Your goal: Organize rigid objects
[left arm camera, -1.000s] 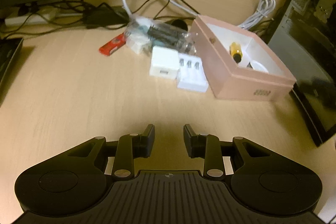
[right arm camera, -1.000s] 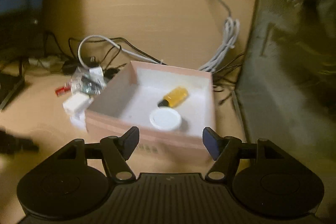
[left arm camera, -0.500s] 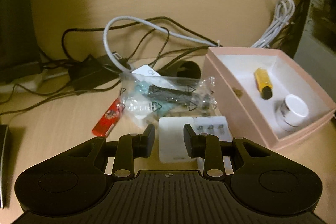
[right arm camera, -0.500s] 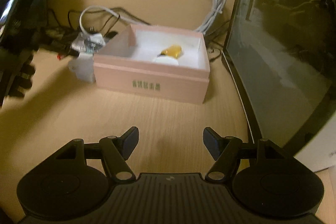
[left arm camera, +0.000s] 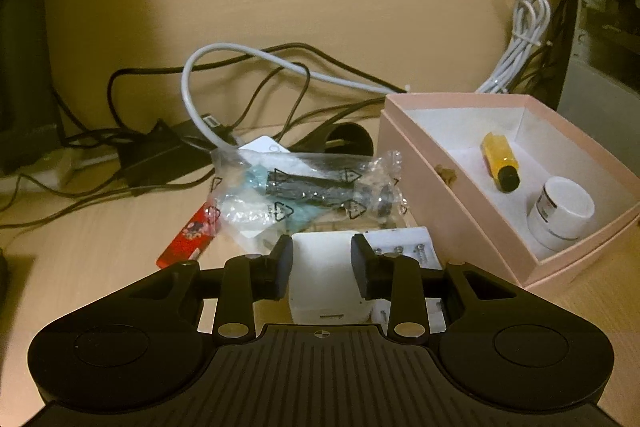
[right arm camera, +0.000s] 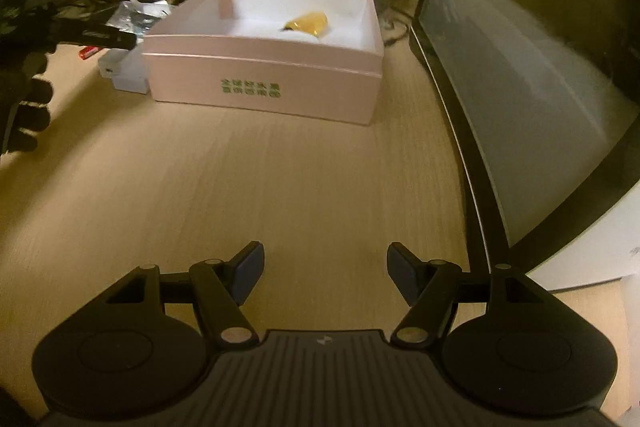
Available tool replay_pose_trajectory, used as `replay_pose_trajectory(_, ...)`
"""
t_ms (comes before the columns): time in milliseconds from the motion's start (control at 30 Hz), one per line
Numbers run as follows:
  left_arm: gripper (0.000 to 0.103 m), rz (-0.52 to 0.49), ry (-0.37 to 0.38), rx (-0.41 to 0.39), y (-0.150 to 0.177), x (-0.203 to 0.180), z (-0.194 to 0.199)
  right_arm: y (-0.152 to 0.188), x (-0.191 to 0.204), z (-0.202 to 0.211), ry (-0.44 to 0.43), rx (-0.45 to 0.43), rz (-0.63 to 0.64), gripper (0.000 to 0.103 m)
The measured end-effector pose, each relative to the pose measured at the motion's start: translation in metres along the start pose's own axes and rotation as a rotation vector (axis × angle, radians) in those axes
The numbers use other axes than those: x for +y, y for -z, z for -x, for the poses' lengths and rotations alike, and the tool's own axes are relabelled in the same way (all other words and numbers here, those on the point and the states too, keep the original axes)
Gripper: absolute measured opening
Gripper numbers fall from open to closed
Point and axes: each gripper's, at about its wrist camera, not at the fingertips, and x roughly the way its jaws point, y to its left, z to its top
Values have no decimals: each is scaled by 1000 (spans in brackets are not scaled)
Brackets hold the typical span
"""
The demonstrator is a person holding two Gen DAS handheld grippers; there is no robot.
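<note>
The wooden tabletop (right arm camera: 248, 195) is pale and dimly lit, with a dark glass panel (right arm camera: 520, 87) standing along its right edge and black cables (left arm camera: 132, 143) tangled near the far edge.

In the left wrist view, the left gripper (left arm camera: 321, 265) has a white cube adapter (left arm camera: 326, 279) between its fingers; the jaws are opening, and the pads seem not to press on it, though the view is tight. Just beyond lie a clear plastic bag (left arm camera: 304, 191) and a red lighter (left arm camera: 188, 237). The pink box (left arm camera: 420, 179) holds a yellow bottle (left arm camera: 500, 163) and a white jar (left arm camera: 560, 215).

The right wrist view shows green print on the box front. The right gripper (right arm camera: 324, 273) hangs half open and empty over bare wood, well apart from the box.
</note>
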Motion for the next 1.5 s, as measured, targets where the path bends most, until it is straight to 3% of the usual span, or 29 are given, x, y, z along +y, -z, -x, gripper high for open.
replay_pose_trajectory(67,39,13,20,-4,2,3,1,-2,-1,-3,7,10,-14,68)
replay_pose_trajectory(200,60,-24,90,10,4,-2,4,-6,0,-6,7,9,-15,68)
replay_pose_trajectory(333,62,-103,61,40,9,-11,2,-7,1,-9,-3,-13,-43,71)
replay_pose_trajectory(433,67,-10,77,82,12,-1,-5,-6,-3,-12,-17,-19,-80,75)
replay_pose_trajectory(567,65,78,86,92,10,8,-8,-5,-10,-18,-39,-25,-141,81)
replay_pose_trajectory(767,55,61,95,96,8,6,-9,0,-7,-20,-43,-53,-143,91)
replay_pose_trajectory(900,52,128,99,126,10,14,0,0,-4,-25,-65,-32,-115,103)
replay_pose_trajectory(1133,52,151,78,173,31,16,37,-8,-4,-26,-109,1,-52,100)
replay_pose_trajectory(1200,52,151,76,188,38,15,48,-18,-4,-22,-148,4,-12,72)
replay_pose_trajectory(1367,52,160,77,202,53,15,72,-77,-10,9,-158,-165,49,71)
replay_pose_trajectory(1500,52,173,87,192,62,16,83,-132,-13,3,-201,-141,36,71)
